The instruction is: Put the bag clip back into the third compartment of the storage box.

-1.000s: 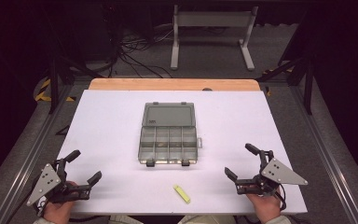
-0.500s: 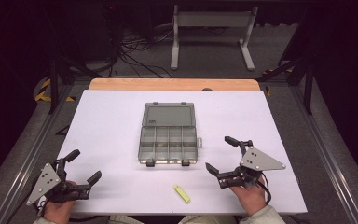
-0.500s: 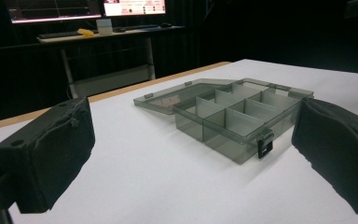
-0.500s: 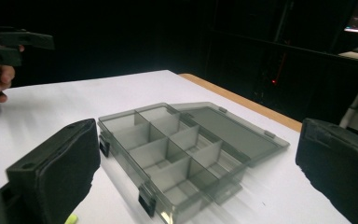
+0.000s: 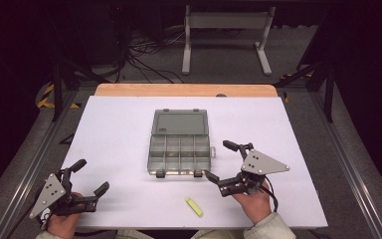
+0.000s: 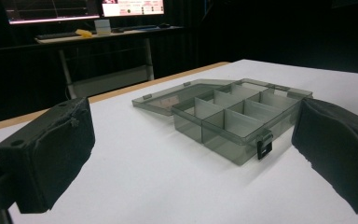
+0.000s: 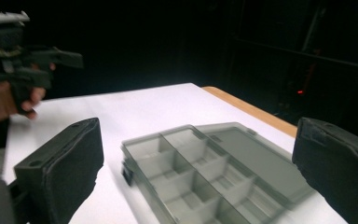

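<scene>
The right gripper (image 5: 225,163) has been swung in from 4 o'clock toward the open organizer box (image 5: 180,149) at table centre — jaws spread, nothing held; an approach is judged underway. The left gripper (image 5: 88,176) is kept at 8 o'clock, jaws also spread.

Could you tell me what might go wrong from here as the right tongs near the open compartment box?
The right tongs hang wide open close beside the compartment box; one tip near its front corner could nudge the light box across the smooth table. The lid lies flat behind, so a push might shift it too. The small yellow piece lies near the table edge, where a sleeve might sweep it off.
</scene>
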